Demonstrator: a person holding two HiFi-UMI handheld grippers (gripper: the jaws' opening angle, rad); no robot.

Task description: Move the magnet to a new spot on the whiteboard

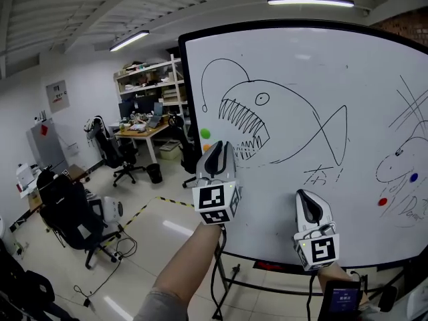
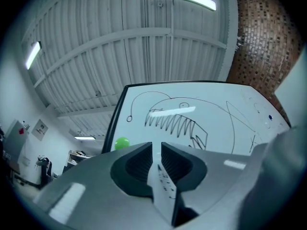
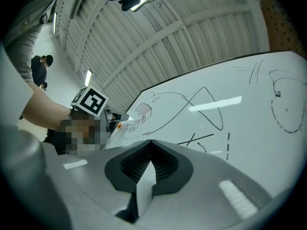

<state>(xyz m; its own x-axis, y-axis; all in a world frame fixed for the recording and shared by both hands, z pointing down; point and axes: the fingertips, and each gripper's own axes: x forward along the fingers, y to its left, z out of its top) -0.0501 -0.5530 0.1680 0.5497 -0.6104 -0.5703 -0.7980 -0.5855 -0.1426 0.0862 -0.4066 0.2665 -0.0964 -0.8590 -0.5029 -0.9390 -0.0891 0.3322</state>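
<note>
The whiteboard (image 1: 321, 79) carries a black fish drawing. A green magnet (image 1: 205, 133) and an orange magnet (image 1: 206, 147) sit near its left edge. A blue magnet (image 1: 414, 177) and a red magnet (image 1: 382, 201) sit at the right. My left gripper (image 1: 221, 150) points at the board just right of the orange magnet; in the left gripper view its jaws (image 2: 157, 146) stand a narrow gap apart with nothing between them, and the green magnet (image 2: 122, 142) shows to their left. The right gripper view shows the orange magnet (image 3: 118, 126) just below the left gripper's tips. My right gripper (image 1: 309, 204) is lower right, jaws (image 3: 150, 143) together, empty.
The whiteboard stands on a black wheeled frame (image 1: 227, 283). Left of it are office chairs (image 1: 70, 212), a desk (image 1: 140, 132) and shelves (image 1: 150, 79). Cables (image 1: 107, 266) and yellow-black tape (image 1: 144, 210) lie on the floor. A dark device (image 1: 342, 303) shows at bottom right.
</note>
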